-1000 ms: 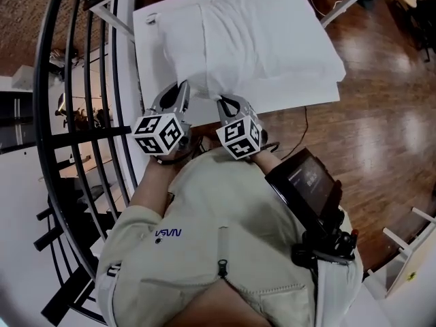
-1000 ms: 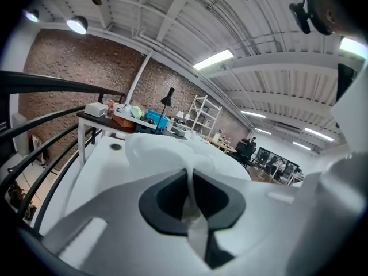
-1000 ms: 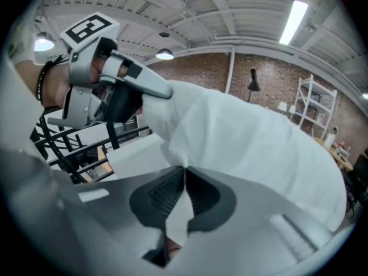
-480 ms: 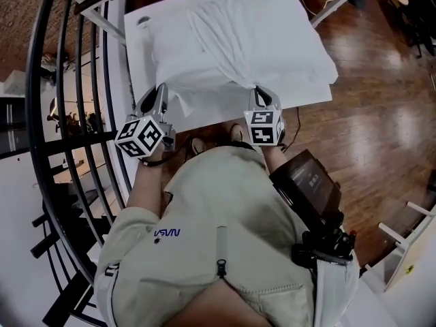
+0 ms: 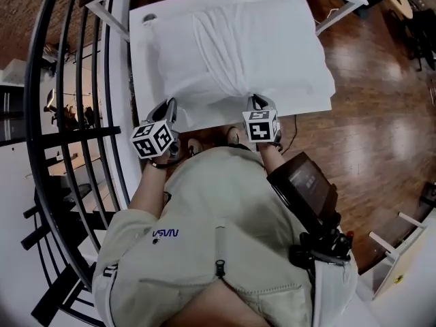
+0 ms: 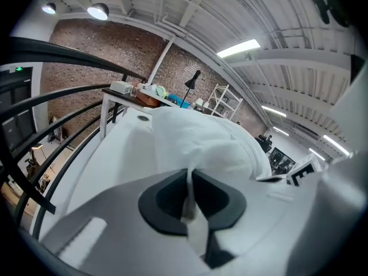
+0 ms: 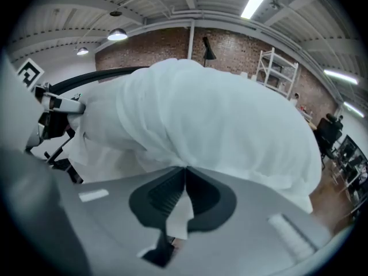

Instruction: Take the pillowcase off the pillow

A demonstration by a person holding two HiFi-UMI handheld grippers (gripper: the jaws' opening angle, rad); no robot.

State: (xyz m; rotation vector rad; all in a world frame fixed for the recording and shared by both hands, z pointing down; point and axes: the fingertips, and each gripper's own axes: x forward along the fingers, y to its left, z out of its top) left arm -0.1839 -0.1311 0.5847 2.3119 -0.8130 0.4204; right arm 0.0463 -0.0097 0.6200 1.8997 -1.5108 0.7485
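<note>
Fingers of the left gripper point(image 5: 168, 106) and right gripper point(image 5: 256, 100) are clenched on the white pillowcase's point(image 5: 238, 46) near edge. It lies bunched on a white table point(image 5: 142, 67) beside black railings point(image 5: 68, 138), above glossy wooden floor point(image 5: 381, 114).

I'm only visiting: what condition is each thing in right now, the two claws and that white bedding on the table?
pillowcase, not yet off, bulging full, creased, lying on the table
left claw, shut on the near edge of the pillowcase
right claw, shut on the near edge of the pillowcase
</note>
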